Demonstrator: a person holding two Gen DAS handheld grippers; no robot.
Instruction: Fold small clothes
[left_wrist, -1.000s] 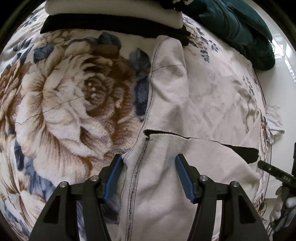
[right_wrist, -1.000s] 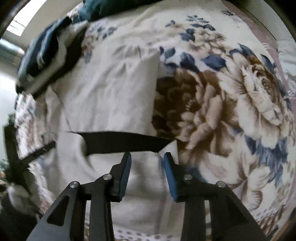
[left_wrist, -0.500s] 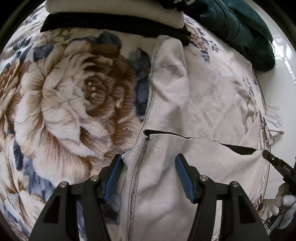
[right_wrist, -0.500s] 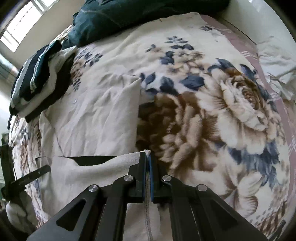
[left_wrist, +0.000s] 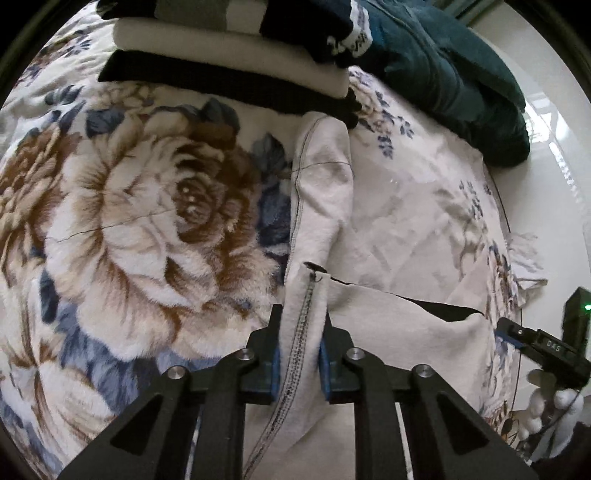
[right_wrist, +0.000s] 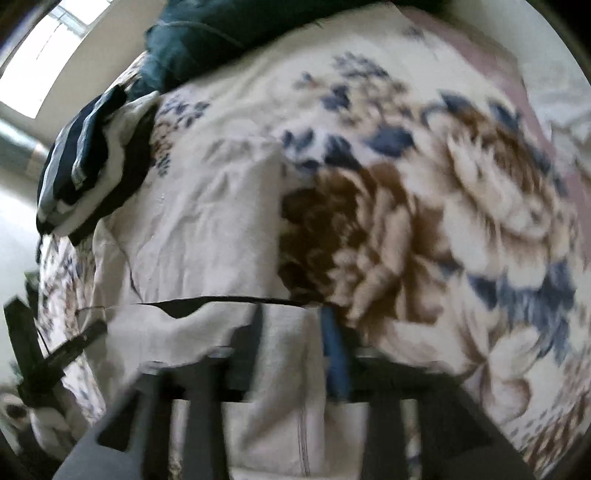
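Note:
A cream garment (left_wrist: 373, 229) with dark stitched seams lies on the floral blanket (left_wrist: 129, 221); it also shows in the right wrist view (right_wrist: 207, 236). My left gripper (left_wrist: 300, 354) is shut on the garment's near left seam edge. My right gripper (right_wrist: 291, 354) is blurred; its fingers stand apart around the near right edge of the garment, which fills the gap between them. The right gripper also shows at the right rim of the left wrist view (left_wrist: 535, 343).
A stack of folded clothes (left_wrist: 236, 48) sits at the far edge, also in the right wrist view (right_wrist: 92, 162). A dark teal blanket (left_wrist: 454, 77) lies beside it. The bed's edge and pale floor (left_wrist: 546, 192) are on the right.
My left gripper has closed on the garment's seam edge. My right gripper, shut half a second ago, now shows its fingers apart with cloth between them, and the view has blurred with motion.

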